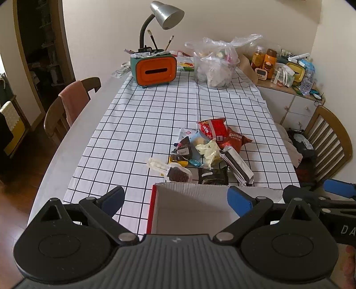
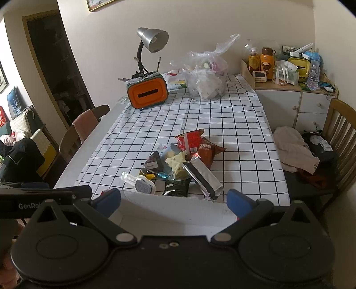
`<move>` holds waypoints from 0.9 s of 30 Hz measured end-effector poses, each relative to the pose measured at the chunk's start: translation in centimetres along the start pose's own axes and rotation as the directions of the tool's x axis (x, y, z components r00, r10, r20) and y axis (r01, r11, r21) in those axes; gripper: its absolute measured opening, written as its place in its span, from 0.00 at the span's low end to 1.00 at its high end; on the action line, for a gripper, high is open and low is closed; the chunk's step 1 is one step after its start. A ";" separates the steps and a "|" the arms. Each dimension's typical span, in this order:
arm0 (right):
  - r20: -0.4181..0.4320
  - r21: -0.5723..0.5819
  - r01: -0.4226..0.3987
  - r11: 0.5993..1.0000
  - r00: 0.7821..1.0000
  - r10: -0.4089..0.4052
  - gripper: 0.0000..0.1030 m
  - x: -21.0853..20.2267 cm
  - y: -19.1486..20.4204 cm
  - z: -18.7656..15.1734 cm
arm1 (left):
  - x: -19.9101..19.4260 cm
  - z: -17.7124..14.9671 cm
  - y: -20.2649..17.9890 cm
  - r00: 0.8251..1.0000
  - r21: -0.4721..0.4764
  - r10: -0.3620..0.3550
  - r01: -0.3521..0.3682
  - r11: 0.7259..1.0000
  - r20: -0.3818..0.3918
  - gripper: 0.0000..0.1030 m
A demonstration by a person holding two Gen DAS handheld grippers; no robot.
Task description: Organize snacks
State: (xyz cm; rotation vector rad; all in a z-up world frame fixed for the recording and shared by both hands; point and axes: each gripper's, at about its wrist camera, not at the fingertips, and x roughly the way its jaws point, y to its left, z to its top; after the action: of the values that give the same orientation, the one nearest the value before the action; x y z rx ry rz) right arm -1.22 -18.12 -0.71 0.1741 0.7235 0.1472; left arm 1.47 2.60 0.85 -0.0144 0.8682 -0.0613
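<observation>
A pile of snack packets lies on the checked tablecloth, with a red bag, an Oreo bag, a silver packet and a clear-wrapped chocolate bar. The same pile shows in the right wrist view. A white cardboard box with a red side stands empty at the near table edge, also in the right wrist view. My left gripper is open and empty above the box. My right gripper is open and empty above the box too.
An orange tissue box with pens, a silver desk lamp and a full plastic bag stand at the table's far end. Wooden chairs stand left and right. A cluttered cabinet stands at the back right.
</observation>
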 end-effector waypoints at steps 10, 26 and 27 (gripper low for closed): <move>-0.062 0.031 0.010 0.999 0.998 -0.008 0.99 0.3 -0.3 0.6 | 0.1 0.5 -0.2 1.000 0.008 0.000 0.001 1.000 -0.031 0.96; -0.099 0.044 -0.009 0.999 0.995 0.013 0.99 0.2 -1.4 1.5 | -0.1 1.0 -1.1 0.999 0.019 0.008 -0.008 1.000 -0.040 0.96; -0.098 0.043 -0.010 0.999 0.995 0.015 0.99 0.2 -1.5 1.5 | -0.2 1.0 -1.1 0.999 0.019 0.008 -0.007 1.000 -0.040 0.96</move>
State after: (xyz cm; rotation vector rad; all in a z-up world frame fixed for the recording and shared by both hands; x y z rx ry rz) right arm 0.05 -19.70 0.01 0.2130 0.8240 0.1531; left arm 2.10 1.49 1.68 0.0076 0.9076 -0.0632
